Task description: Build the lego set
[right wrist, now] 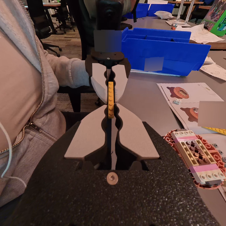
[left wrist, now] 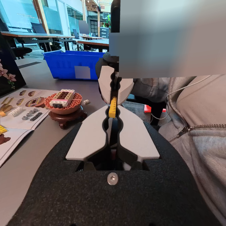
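Note:
A thin yellow lego plate (left wrist: 112,110) is pinched edge-on between both grippers, which meet tip to tip in the air at the table's edge. My left gripper (left wrist: 112,106) is shut on its near end. My right gripper (left wrist: 113,103) faces it and is shut on the far end. In the right wrist view, the right gripper (right wrist: 111,105) holds one end of the plate (right wrist: 110,93) and the left gripper (right wrist: 110,102) holds the other. The lego model (left wrist: 63,101), an orange-brown bowl on a dark stand topped with white, pink and tan plates, stands on the table (right wrist: 198,161).
An open instruction booklet (left wrist: 18,119) (right wrist: 181,107) carries loose grey, white and gold parts. A small white brick (left wrist: 86,101) (right wrist: 177,101) lies by the model. Blue bins (left wrist: 73,63) (right wrist: 165,52) stand behind. A person in a grey hoodie (left wrist: 195,122) (right wrist: 18,85) is close by.

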A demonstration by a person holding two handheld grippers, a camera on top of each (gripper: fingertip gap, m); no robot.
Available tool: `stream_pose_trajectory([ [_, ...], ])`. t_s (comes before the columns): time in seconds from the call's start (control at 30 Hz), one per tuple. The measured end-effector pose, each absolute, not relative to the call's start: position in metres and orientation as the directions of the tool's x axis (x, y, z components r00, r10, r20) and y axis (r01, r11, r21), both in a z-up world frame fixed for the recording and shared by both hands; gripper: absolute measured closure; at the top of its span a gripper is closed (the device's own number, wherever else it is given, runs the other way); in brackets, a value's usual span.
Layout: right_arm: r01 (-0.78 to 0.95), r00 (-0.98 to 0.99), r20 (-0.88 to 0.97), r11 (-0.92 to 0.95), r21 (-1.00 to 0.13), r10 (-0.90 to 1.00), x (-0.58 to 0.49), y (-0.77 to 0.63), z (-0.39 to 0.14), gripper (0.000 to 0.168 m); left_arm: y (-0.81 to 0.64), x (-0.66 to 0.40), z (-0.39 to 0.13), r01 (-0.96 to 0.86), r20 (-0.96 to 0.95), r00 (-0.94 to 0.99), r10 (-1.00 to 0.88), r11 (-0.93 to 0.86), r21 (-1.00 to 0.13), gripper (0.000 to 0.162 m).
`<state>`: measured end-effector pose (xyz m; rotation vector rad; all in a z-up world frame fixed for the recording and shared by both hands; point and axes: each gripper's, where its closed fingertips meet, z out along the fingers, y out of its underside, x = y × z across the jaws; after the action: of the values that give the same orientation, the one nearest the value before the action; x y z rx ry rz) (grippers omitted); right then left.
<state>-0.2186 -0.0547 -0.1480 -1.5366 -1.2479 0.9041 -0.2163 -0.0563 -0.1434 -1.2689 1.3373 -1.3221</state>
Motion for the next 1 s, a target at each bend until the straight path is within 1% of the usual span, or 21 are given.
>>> stream_pose_trajectory([
  [0.3, 0.324, 0.197, -0.022, -0.086, -0.942, 0.980, -0.217, -0.054, -0.155, 0.160, -0.055, -0.216, -0.151, -0.081, 0.110, -0.140, -0.984, -0.100, -0.992, 0.155],
  [0.33, 0.342, 0.195, -0.012, -0.079, -0.936, 0.981, -0.215, -0.055, -0.156, 0.156, -0.055, -0.215, -0.152, -0.083, 0.114, -0.139, -0.984, -0.103, -0.991, 0.155],
  [0.37, 0.369, 0.218, 0.011, -0.072, -0.927, 0.976, -0.208, -0.053, -0.156, 0.143, -0.055, -0.214, -0.153, -0.085, 0.117, -0.136, -0.984, -0.106, -0.991, 0.154],
  [0.4, 0.402, 0.257, 0.045, -0.065, -0.913, 0.965, -0.196, -0.048, -0.155, 0.136, -0.054, -0.214, -0.154, -0.084, 0.120, -0.132, -0.984, -0.109, -0.990, 0.155],
  [0.43, 0.440, 0.298, 0.084, -0.058, -0.896, 0.951, -0.181, -0.043, -0.154, 0.135, -0.053, -0.214, -0.154, -0.080, 0.127, -0.130, -0.983, -0.118, -0.990, 0.155],
  [0.53, 0.608, 0.364, 0.167, -0.098, -0.788, 0.916, -0.125, -0.035, -0.161, 0.140, -0.050, -0.215, -0.154, -0.074, 0.155, -0.118, -0.981, -0.147, -0.986, 0.155],
  [0.6, 0.705, 0.375, 0.156, -0.171, -0.689, 0.914, -0.095, -0.034, -0.174, 0.142, -0.051, -0.215, -0.156, -0.087, 0.150, -0.122, -0.981, -0.140, -0.986, 0.155],
  [0.7, 0.802, 0.389, 0.145, -0.257, -0.539, 0.910, -0.063, -0.028, -0.198, 0.142, -0.054, -0.212, -0.162, -0.121, 0.127, -0.122, -0.984, -0.112, -0.986, 0.155],
  [0.73, 0.803, 0.411, 0.154, -0.277, -0.528, 0.898, -0.057, -0.021, -0.202, 0.144, -0.053, -0.212, -0.163, -0.127, 0.122, -0.115, -0.986, -0.107, -0.986, 0.155],
  [0.77, 0.783, 0.446, 0.142, -0.309, -0.540, 0.884, -0.056, -0.014, -0.206, 0.147, -0.053, -0.211, -0.164, -0.132, 0.118, -0.113, -0.987, -0.103, -0.986, 0.155],
  [0.8, 0.757, 0.479, 0.107, -0.348, -0.553, 0.871, -0.058, -0.010, -0.210, 0.147, -0.053, -0.211, -0.164, -0.132, 0.119, -0.111, -0.987, -0.104, -0.986, 0.155],
  [0.87, 0.731, 0.526, 0.064, -0.412, -0.544, 0.848, -0.061, -0.006, -0.219, 0.147, -0.051, -0.211, -0.164, -0.129, 0.136, -0.104, -0.985, -0.122, -0.984, 0.155],
  [1.0, 0.718, 0.567, 0.086, -0.441, -0.539, 0.819, -0.063, 0.003, -0.232, 0.145, -0.047, -0.212, -0.163, -0.117, 0.167, -0.098, -0.981, -0.155, -0.981, 0.155],
])
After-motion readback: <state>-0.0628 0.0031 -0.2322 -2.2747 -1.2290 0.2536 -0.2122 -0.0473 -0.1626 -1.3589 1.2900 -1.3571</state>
